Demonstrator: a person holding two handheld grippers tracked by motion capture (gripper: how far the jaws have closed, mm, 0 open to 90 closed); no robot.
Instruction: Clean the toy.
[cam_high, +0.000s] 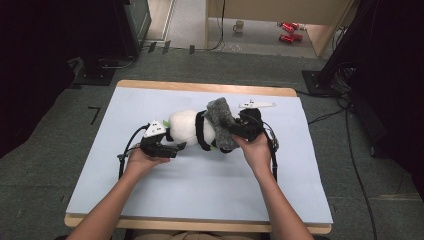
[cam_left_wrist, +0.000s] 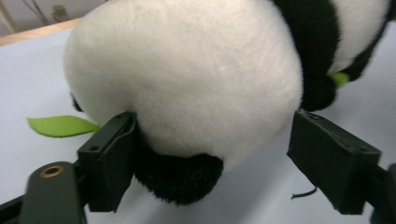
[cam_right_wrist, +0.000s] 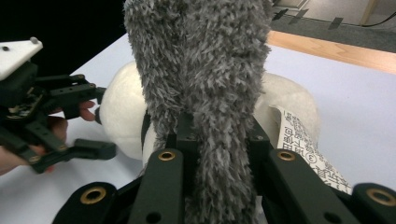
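Note:
A black-and-white panda plush (cam_high: 184, 126) lies on its side in the middle of the light blue mat (cam_high: 150, 190). A grey fuzzy cloth (cam_high: 220, 120) drapes over its body. My right gripper (cam_high: 235, 131) is shut on this cloth (cam_right_wrist: 201, 70), which rises between the jaws of that gripper (cam_right_wrist: 219, 135). My left gripper (cam_high: 177, 147) stands open around the panda's head (cam_left_wrist: 187, 84), its left jaw touching the fur by a black ear, its right jaw apart. A green felt leaf (cam_left_wrist: 60, 126) lies beside the head. A printed label (cam_right_wrist: 308, 149) hangs from the plush.
The mat covers a wooden table whose far edge (cam_high: 200, 87) borders grey carpet. A mug (cam_high: 239, 26) and red cans (cam_high: 289, 31) sit on the floor beyond. Dark equipment stands at both back corners, with cables (cam_high: 350, 150) on the right.

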